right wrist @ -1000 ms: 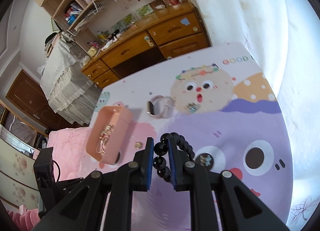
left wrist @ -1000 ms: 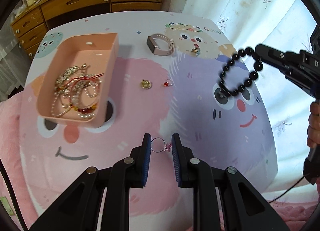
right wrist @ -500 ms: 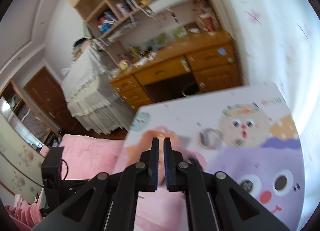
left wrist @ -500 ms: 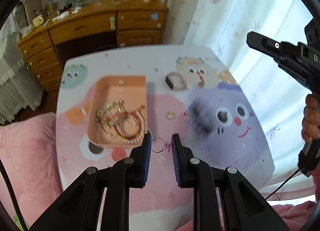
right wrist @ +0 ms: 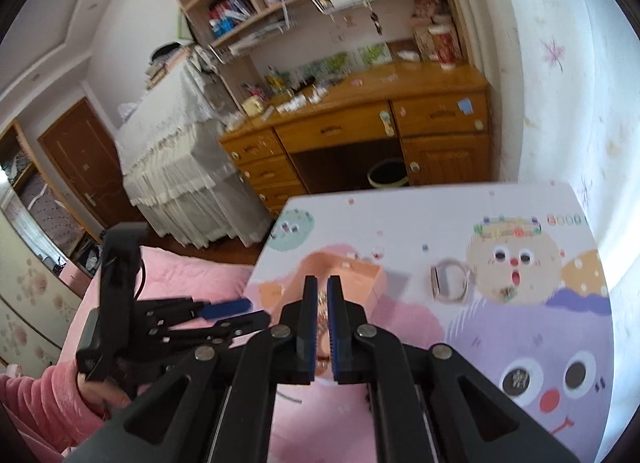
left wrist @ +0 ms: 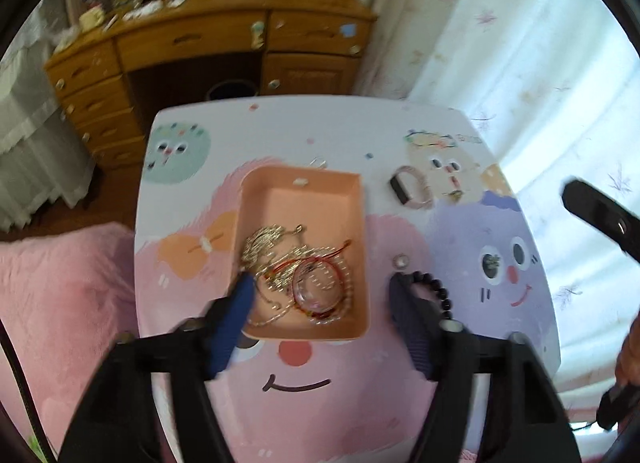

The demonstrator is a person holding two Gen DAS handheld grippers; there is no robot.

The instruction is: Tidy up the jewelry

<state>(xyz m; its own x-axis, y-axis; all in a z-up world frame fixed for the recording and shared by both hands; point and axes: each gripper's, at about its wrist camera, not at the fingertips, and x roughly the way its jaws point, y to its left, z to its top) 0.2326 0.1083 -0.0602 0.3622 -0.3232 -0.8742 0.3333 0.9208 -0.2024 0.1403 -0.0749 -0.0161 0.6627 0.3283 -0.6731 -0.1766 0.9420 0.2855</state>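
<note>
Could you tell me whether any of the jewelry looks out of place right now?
Yes. The black bead bracelet lies on the table beside the pink tray, not inside with the other pieces. A watch and small gold charm also sit loose.

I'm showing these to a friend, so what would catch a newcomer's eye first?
Probably the peach tray mid-table, its near end heaped with tangled gold chains and red bangles. Then the wide-open left gripper straddling it, with a black bead bracelet lying just right of the tray.
</note>
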